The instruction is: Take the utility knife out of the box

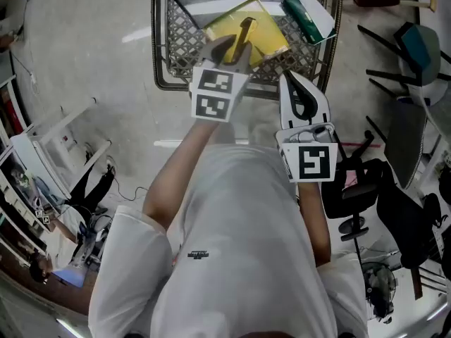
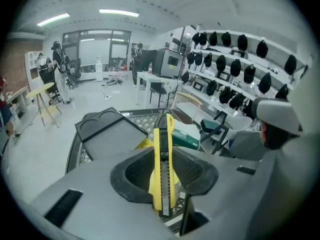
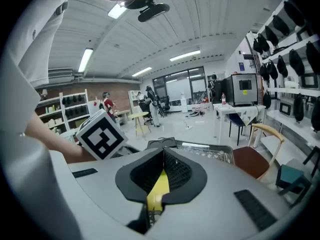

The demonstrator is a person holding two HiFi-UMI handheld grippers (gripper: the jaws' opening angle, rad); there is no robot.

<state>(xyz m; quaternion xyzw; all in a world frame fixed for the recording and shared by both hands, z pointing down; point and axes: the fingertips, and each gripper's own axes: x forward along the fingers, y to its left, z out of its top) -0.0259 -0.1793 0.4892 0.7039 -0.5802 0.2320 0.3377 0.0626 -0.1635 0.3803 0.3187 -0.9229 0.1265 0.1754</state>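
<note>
A person in a white shirt stands over a wire basket on a pale floor, a tool in each hand. The left gripper pinches the utility knife.

Only the left gripper view shows the knife clearly. Its yellow body with a black slider stands upright between the two dark pads, which press on its sides, and its tip rises above them. From the head view the same knife is just a dark sliver against a yellow packet. It is held over the basket's near side, in the jaws rather than on the mesh.

The right gripper hangs just beside the left one, nearer the person, with its jaw tips pressed together. A yellow patch shows in the gap below the tips, and what it is cannot be told. That view also catches the left tool's marker cube and a wooden-armed chair, which the head view does not clearly show.

The count is one knife, two grippers and two marker cubes. The basket holds one yellow packet, one black tray and one green-and-white carton.

The left gripper view alone takes in wall shelves lined with dark rounded objects. Both gripper views show people far down the room.
</note>
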